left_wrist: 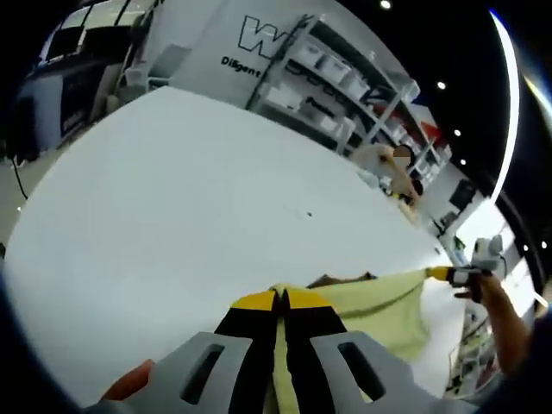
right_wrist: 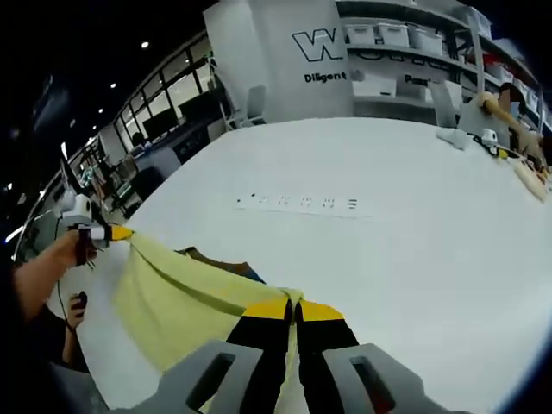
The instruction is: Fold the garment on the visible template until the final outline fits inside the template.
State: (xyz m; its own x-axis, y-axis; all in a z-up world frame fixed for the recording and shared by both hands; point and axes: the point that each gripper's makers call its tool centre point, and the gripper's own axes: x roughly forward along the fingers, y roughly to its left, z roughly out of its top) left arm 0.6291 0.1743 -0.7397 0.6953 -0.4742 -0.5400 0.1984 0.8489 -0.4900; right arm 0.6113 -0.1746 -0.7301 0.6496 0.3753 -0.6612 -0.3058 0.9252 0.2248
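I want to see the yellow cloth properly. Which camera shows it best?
The right gripper view: the pale yellow fabric garment spreads wide there, stretched from the right hand-held gripper to the left hand-held gripper. The left gripper view shows a smaller patch of it, low near the frame's edge.

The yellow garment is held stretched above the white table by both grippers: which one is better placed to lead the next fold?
Neither clearly: the left gripper and the right gripper each pinch an end of the yellow garment, taut above the table. They probably move together.
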